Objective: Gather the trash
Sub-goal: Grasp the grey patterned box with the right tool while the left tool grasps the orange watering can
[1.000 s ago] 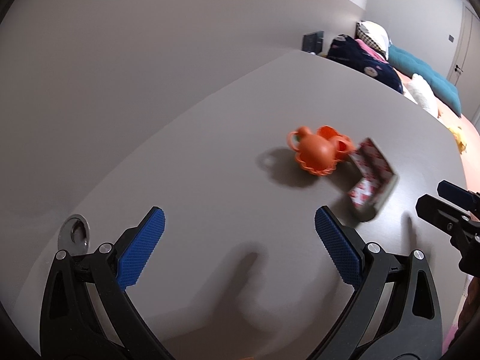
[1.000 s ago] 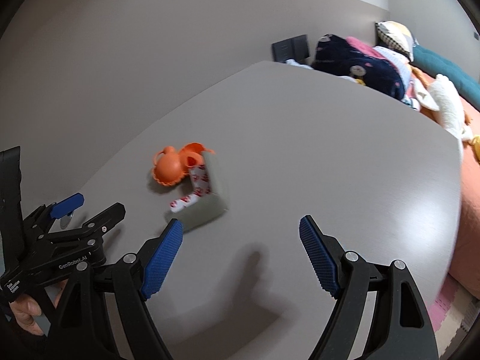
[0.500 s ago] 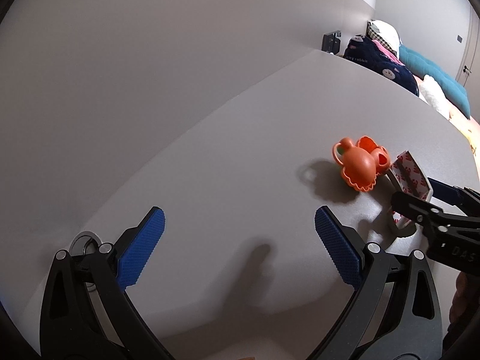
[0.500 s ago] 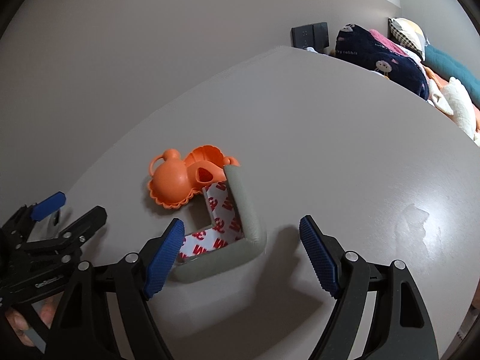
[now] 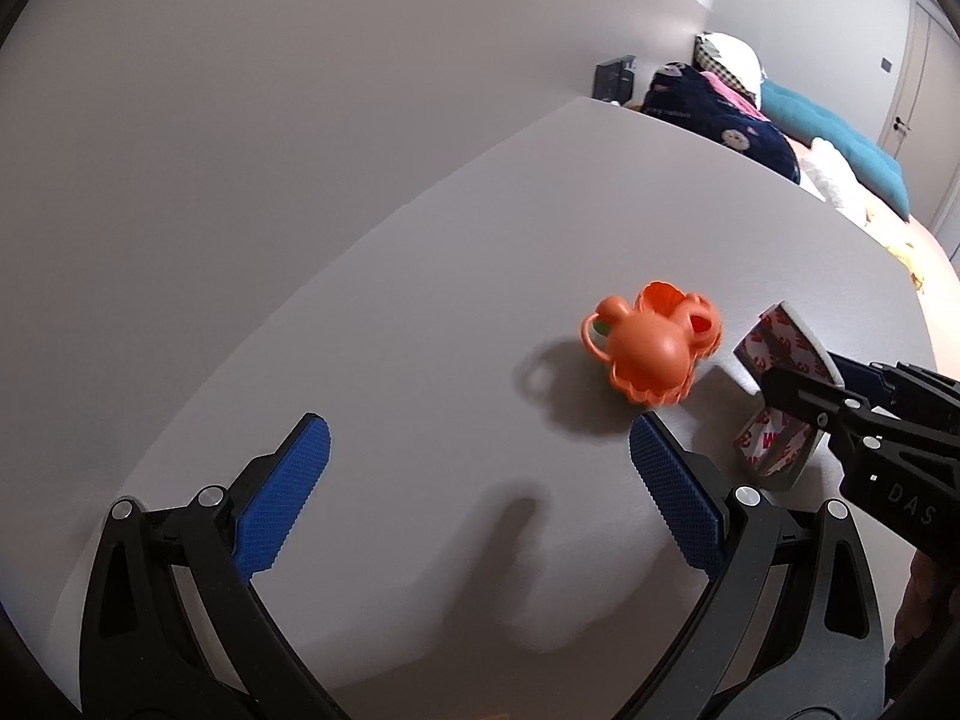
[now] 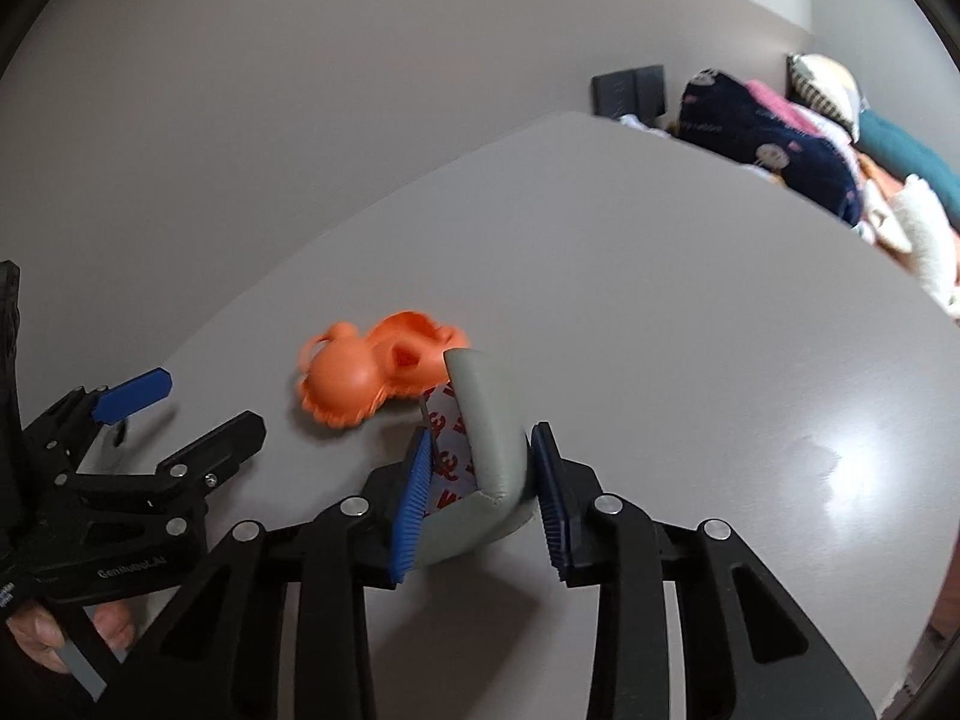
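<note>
With the right gripper fingers just closed on the grey foam corner piece between them, a straight lift off the surface suited best, clear of the orange toy just beyond, while the left gripper fingers stood wide and empty.

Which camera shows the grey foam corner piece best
The right wrist view: the grey foam corner piece sits close and central between the right gripper. The left wrist view shows it at the edge, partly hidden.

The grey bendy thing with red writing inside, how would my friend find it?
Look at the pale table. Right beside the orange toy sits a grey foam corner piece, between the right gripper pads. Only it is L-shaped, lined with white, red-printed tape.
</note>
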A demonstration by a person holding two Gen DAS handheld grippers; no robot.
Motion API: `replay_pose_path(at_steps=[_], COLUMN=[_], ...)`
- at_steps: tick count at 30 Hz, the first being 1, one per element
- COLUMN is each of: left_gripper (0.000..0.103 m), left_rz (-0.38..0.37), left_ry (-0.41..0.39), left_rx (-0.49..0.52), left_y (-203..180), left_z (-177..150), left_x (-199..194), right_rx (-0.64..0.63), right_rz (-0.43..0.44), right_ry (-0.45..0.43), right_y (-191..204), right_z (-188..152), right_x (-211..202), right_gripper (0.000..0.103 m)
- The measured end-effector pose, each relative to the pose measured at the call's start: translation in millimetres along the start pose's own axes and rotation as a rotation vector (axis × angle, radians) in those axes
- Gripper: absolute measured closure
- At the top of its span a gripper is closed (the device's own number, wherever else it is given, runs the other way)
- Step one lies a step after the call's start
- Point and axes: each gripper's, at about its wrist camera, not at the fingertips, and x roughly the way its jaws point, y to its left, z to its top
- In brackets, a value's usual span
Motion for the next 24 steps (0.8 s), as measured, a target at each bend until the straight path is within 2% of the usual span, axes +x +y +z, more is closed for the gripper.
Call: replay_pose_path(at_steps=[10, 20, 22, 24], left_gripper=[0.006, 0.006, 0.008, 0.02], left_rz=[-0.101, -0.122, -0.103, -0.097], left_ry=[0.03, 0.045, 0.038, 0.044], left_rx=[0.019, 0.066, 0.08, 0.085], left_y=[-30, -64, -69, -71], left_z=[16, 34, 35, 36], left_x=[20, 49, 52, 56], right_rx=[0.065, 0.098, 0.1, 0.104], right_rz=[-0.029, -0.031, -0.031, -0.026], right_ry=[-0.032, -0.037, -0.038, -0.035], right_y=[-40, -66, -70, -73], right_z=[12, 15, 15, 14], right_x=[-9, -11, -11, -10], right_gripper=[0.068, 0.068, 0.068, 0.068])
